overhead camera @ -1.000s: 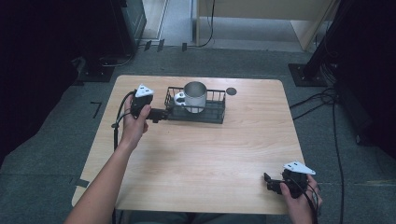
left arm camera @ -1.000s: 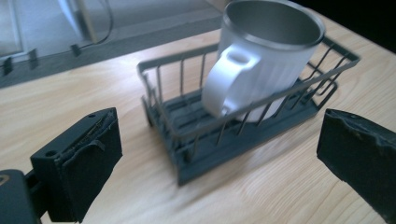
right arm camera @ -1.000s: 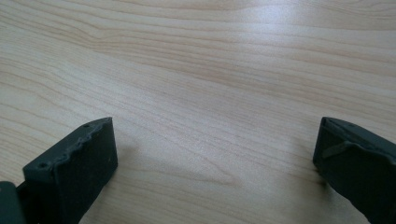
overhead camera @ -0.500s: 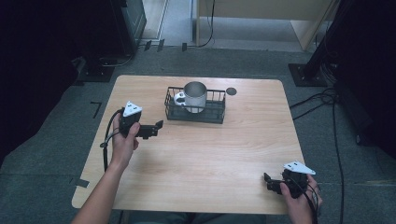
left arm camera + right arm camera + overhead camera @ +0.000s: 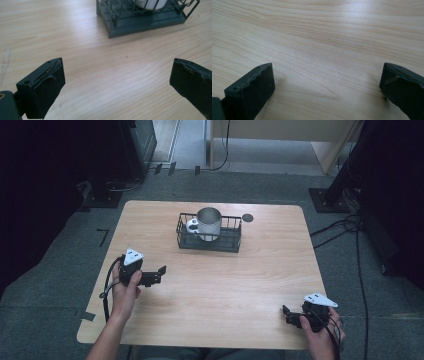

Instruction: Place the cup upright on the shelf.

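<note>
A dark wire basket (image 5: 232, 241) stands at the back middle of the wooden table (image 5: 215, 290). In it a metal cup (image 5: 208, 223) stands upright with a white object (image 5: 192, 225) beside it. My left gripper (image 5: 161, 274) hovers at the table's left, well short of the basket, open and empty. In the left gripper view the basket (image 5: 140, 23) lies ahead at the top, beyond the wide-apart jaws. My right gripper (image 5: 286, 316) rests near the front right corner, open, with bare wood between its jaws.
A small dark disc (image 5: 247, 218) lies on the table just behind the basket's right end. Cables (image 5: 350, 227) trail over the floor to the right. Dark equipment stands at the back left.
My left gripper has pulled back from the basket's left end toward the front left of the table. The right gripper has stayed put.
</note>
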Demonstrator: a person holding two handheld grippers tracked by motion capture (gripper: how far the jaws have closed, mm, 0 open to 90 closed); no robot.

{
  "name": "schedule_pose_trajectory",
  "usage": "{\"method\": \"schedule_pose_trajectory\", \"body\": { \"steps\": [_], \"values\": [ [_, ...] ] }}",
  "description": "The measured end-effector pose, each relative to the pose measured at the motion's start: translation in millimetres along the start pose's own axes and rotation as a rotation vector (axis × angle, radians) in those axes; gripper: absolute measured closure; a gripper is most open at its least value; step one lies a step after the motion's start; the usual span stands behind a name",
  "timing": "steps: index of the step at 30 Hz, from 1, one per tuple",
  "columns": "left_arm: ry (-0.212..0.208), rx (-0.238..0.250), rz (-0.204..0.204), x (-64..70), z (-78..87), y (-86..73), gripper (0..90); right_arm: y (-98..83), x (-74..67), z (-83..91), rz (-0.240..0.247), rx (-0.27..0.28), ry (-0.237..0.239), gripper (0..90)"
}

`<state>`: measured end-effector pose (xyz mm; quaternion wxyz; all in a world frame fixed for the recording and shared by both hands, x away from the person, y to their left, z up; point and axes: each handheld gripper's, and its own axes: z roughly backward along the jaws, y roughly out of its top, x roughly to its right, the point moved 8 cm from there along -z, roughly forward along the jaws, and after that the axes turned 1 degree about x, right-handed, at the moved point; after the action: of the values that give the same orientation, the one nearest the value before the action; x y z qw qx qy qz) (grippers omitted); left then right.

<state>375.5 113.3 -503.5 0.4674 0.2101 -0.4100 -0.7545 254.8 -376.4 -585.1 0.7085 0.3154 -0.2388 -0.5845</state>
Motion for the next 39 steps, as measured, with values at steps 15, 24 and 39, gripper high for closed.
{"method": "schedule_pose_trajectory", "body": {
  "steps": [15,24,39],
  "values": [
    [0.101,-0.053,0.055,-22.0,23.2,-63.8,0.6,0.0,0.0,0.0,0.0,0.0,0.0,0.0],
    [0.167,-0.07,0.053,-31.9,46.1,-93.8,0.5,-0.1,0.1,0.0,0.002,0.0,0.0,0.0],
    [0.244,-0.116,0.068,-54.5,67.1,-125.8,0.6,0.0,0.1,0.0,0.002,0.0,-0.001,0.0]
  ]
}}
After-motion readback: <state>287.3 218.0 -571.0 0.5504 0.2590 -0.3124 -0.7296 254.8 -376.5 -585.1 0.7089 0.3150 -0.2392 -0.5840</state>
